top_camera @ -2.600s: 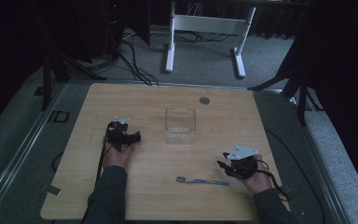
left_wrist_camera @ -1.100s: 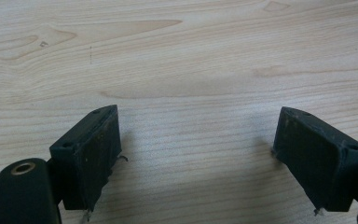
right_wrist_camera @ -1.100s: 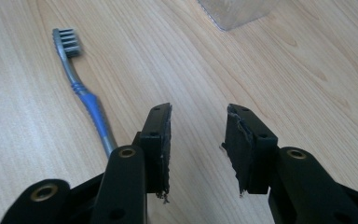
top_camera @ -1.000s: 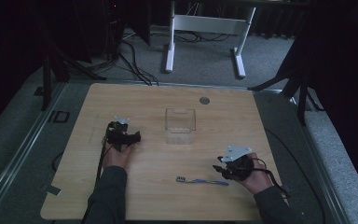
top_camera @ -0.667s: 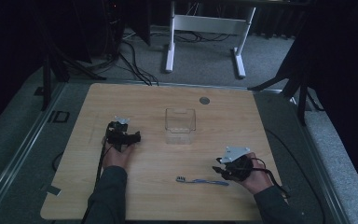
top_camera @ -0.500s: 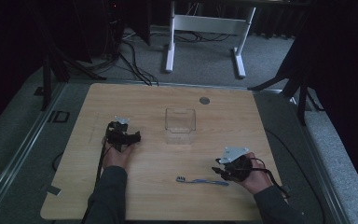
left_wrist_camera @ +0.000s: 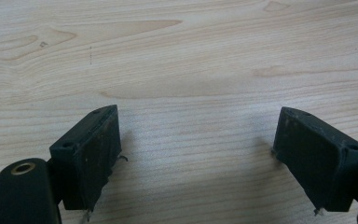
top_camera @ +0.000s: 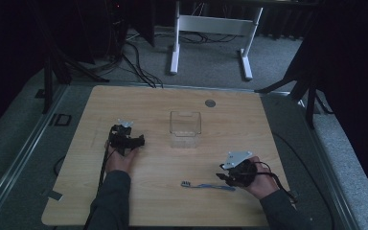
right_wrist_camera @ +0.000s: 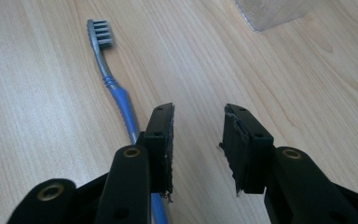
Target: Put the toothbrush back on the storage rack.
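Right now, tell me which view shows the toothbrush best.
The right gripper view: the toothbrush lies close up, bristles and blue handle clear. In the high view it is a small blue line beside the right tool.

Hidden and cut-off parts

In the right gripper view the toothbrush [right_wrist_camera: 116, 95] handle passes under the near jaw and leaves the bottom edge, so its end is unseen; the clear box [right_wrist_camera: 272, 11] is cropped by the top edge to one corner. In the high view the small round thing [top_camera: 210, 102] on the table's far side is too small to identify.
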{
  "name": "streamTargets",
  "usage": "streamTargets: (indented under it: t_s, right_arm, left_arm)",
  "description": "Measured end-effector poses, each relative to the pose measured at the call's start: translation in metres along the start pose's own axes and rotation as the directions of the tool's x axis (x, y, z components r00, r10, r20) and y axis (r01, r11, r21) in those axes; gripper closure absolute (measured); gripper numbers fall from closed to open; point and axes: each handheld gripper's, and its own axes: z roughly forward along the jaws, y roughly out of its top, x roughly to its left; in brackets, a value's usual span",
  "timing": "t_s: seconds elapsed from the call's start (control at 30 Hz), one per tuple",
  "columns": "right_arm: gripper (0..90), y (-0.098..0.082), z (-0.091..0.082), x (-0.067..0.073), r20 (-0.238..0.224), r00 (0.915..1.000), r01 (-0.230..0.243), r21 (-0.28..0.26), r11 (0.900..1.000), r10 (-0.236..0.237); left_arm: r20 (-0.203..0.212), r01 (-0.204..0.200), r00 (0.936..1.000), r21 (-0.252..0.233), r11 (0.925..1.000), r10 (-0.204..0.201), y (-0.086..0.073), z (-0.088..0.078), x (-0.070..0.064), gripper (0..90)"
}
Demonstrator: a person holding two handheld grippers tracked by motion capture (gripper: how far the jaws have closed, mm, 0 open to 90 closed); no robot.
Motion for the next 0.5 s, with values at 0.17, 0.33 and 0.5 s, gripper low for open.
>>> streamTargets:
  t_s: [0.17, 0.33, 0.5]
  right_arm:
    - [62.9, 0.0018, 0.0011, 0.001, -0.011, 0.9999, 0.011, 0.01, 1.0, -0.011]
    - [62.9, 0.0041, 0.0021, 0.0017, -0.019, 0.9997, 0.016, 0.022, 1.0, -0.016]
    - [62.8, 0.0057, 0.0036, 0.002, -0.029, 0.9994, 0.021, 0.033, 0.999, -0.02]
  left_arm:
    - [0.0, -0.001, 1.0, 0.0, 1.0, 0.001, 0.0, 0.0, 0.0001, 15.0]
    - [0.0, -0.001, 1.0, 0.0, 1.0, 0.001, 0.0, 0.0, 0.0001, 15.0]
    - [0.0, -0.001, 1.0, 0.001, 1.0, 0.001, 0.0001, 0.0, 0.0001, 15.0]
